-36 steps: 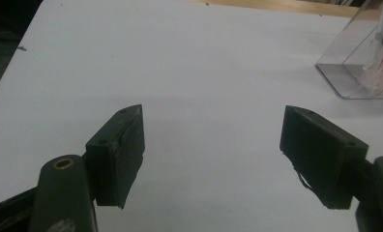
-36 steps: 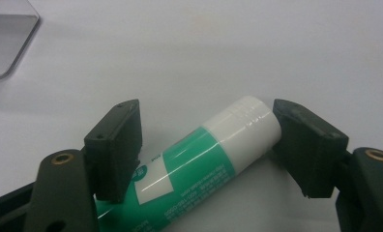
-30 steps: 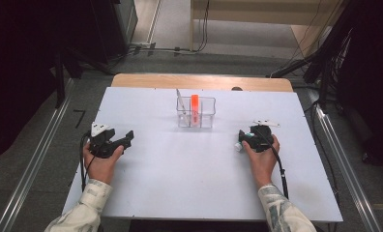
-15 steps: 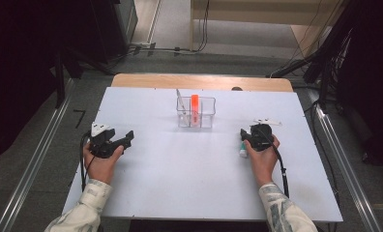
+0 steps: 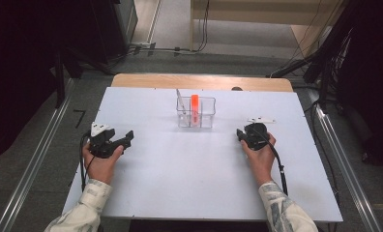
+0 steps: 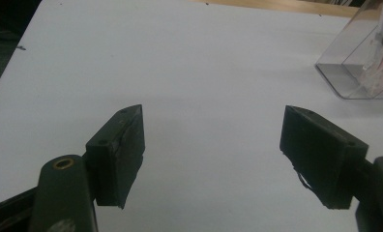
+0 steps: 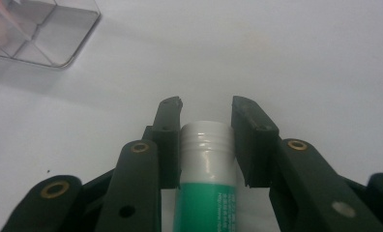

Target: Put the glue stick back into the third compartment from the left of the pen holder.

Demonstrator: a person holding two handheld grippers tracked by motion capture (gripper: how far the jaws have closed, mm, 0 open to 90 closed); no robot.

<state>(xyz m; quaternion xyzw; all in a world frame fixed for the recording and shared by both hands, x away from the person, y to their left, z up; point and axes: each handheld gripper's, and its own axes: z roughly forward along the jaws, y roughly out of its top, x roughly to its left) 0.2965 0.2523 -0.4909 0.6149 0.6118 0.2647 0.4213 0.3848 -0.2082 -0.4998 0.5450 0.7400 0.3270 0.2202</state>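
A glue stick (image 7: pixel 206 164) with a green body and a white cap lies on the white table (image 5: pixel 194 183) between my right gripper's jaws. My right gripper (image 7: pixel 206 108) has just been closing, and both pads now press on the cap. In the high view, my right gripper (image 5: pixel 241 135) rests at the table's right, pointing left. My left gripper (image 5: pixel 126 137) rests at the table's left. In its own view, my left gripper (image 6: pixel 213 140) stands wide open over bare table with nothing between the jaws.
A clear divided box (image 5: pixel 195 112) stands at the table's middle back, holding an orange stick (image 5: pixel 195 104) and a thin clear item. A corner of the box (image 6: pixel 359 72) is at the upper right of the left gripper view, and the box (image 7: pixel 39 34) is at the upper left of the right gripper view.
My right gripper's jaws have drawn together from a wider spread. Neither hand has moved from its place, and the left gripper is unchanged.
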